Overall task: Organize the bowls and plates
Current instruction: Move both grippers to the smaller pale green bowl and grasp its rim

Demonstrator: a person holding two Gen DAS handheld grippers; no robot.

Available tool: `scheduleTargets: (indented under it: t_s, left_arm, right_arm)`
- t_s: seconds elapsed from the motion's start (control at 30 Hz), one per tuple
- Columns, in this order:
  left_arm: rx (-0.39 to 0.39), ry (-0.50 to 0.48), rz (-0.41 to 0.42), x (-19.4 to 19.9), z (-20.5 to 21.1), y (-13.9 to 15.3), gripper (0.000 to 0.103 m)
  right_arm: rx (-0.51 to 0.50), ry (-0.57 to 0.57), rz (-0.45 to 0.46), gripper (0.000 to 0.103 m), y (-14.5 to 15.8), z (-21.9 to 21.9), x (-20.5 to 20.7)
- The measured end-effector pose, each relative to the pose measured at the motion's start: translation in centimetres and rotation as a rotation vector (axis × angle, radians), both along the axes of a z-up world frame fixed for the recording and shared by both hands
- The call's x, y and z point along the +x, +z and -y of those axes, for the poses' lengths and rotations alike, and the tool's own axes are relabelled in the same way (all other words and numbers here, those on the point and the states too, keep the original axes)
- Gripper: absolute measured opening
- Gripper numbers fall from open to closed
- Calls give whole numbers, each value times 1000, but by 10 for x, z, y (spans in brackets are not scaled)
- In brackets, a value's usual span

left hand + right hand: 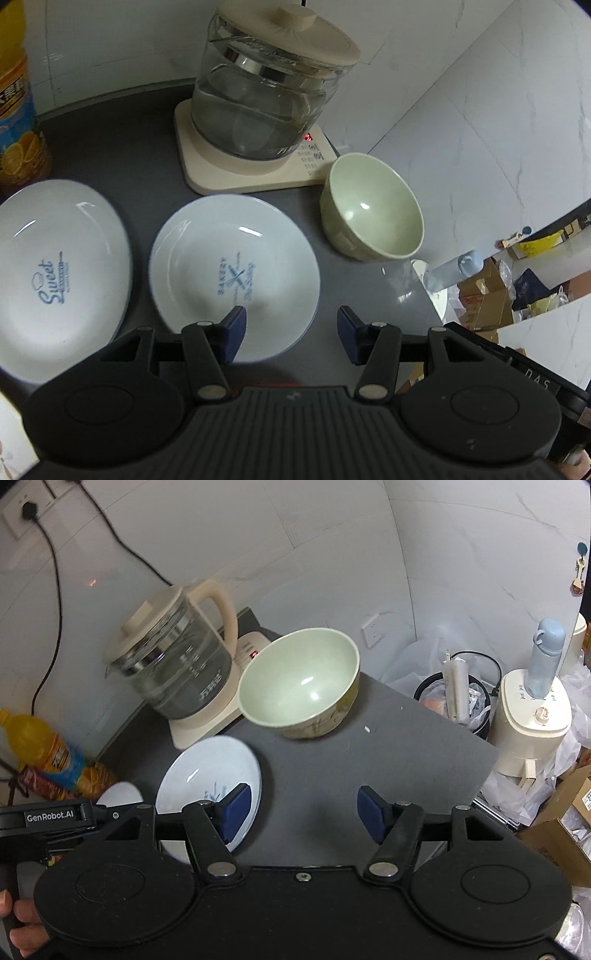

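— Dark countertop (pixel 122 147), marble wall behind, and the crockery's all laid out!

— Start with the bowl (pixel 301 681): pale green, glazed, surely stiff, slick and breakable. I'd take it by the rim, one finger inside, one outside.

— Where's it sitting?

— Upright, just beside the kettle's base (pixel 207 173), ahead of the right claw (pixel 303 812) with bare counter between them. That claw's spread wide, nothing in it.

— And the plates?

— Two white ones with blue lettering. The near plate (pixel 236 273) lies partly under the left claw (pixel 291 332), whose left finger hangs over its edge; whether it touches, I can't tell. Jaws wide apart, empty too. The far plate (pixel 55 273) rests just left of the first.

— Grip?

— Shallow and flat, so probably pinch the raised edge. Kettle (pixel 266 92) behind, juice bottle (pixel 18 110) in the left corner.
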State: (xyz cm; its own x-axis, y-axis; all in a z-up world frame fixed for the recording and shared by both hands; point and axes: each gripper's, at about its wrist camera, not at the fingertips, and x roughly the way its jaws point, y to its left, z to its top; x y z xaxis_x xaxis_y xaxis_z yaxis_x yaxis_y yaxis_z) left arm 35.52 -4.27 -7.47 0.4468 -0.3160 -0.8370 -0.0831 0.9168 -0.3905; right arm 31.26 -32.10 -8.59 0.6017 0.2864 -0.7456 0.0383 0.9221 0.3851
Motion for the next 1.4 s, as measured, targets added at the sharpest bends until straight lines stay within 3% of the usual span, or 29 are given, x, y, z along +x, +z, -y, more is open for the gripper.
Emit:
scheduleTargets:
  t_s: [0.43, 0.9, 1.4]
  left_arm:
    - [-23, 122, 16, 49, 40, 1, 52]
    - [-18, 283, -8, 94, 75, -20, 45]
    - [-32, 389, -77, 116, 86, -59, 20]
  right_arm:
    - [34, 74, -11, 63, -6, 37, 74]
    - [88, 178, -92, 56, -44, 63, 151]
    - [79, 250, -178, 40, -74, 60, 187]
